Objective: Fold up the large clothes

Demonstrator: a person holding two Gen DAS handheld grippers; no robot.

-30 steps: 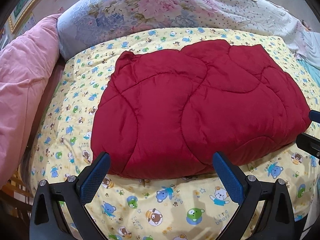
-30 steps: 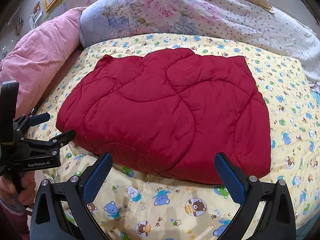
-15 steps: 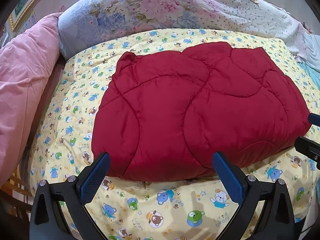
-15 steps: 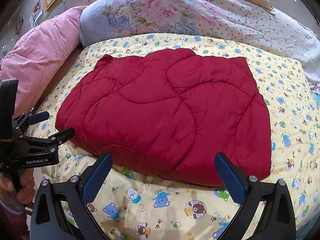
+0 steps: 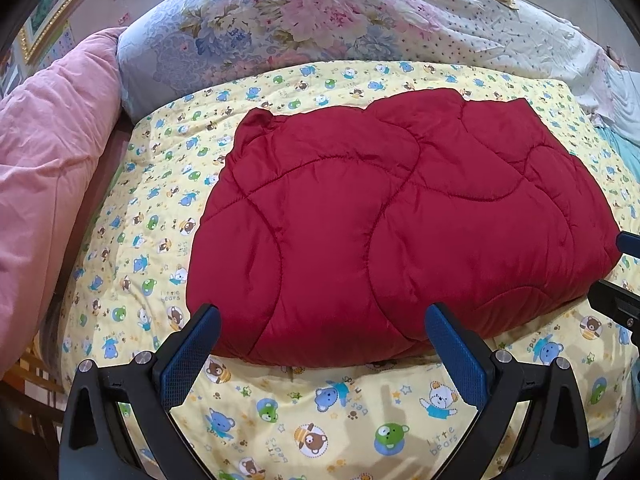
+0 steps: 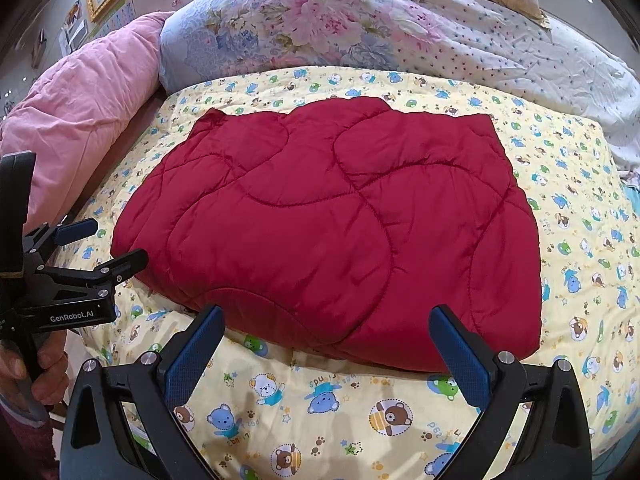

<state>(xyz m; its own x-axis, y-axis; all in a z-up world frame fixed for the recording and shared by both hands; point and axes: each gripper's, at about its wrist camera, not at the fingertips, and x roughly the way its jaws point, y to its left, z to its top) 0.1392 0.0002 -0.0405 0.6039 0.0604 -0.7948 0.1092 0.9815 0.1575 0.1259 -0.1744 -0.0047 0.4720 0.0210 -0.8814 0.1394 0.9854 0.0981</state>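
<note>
Left wrist view, nearest first: the left gripper (image 5: pixel 322 340) has its blue fingers (image 5: pixel 191 354) spread wide with nothing between them, poised over the yellow bear-print sheet (image 5: pixel 340 412) just short of the near hem. Beyond them the red quilted garment (image 5: pixel 400 220) lies flat as a thick, roughly rectangular bundle across the middle of the frame, already doubled over by the look of its plump edges. At the right edge a dark part of the other tool shows. Farther back sit a floral duvet (image 5: pixel 320 20) along the top and a pink quilt (image 5: pixel 44 168) at the left.

From the right wrist view, the right gripper (image 6: pixel 326 340) is likewise spread wide and empty, near the garment's lower edge; the left tool, held in a hand (image 6: pixel 34 368), shows at lower left.

I judge this a pause between folds. A next fold would call for both tools to close on the near hem or its corners and carry it over toward the far edge.
</note>
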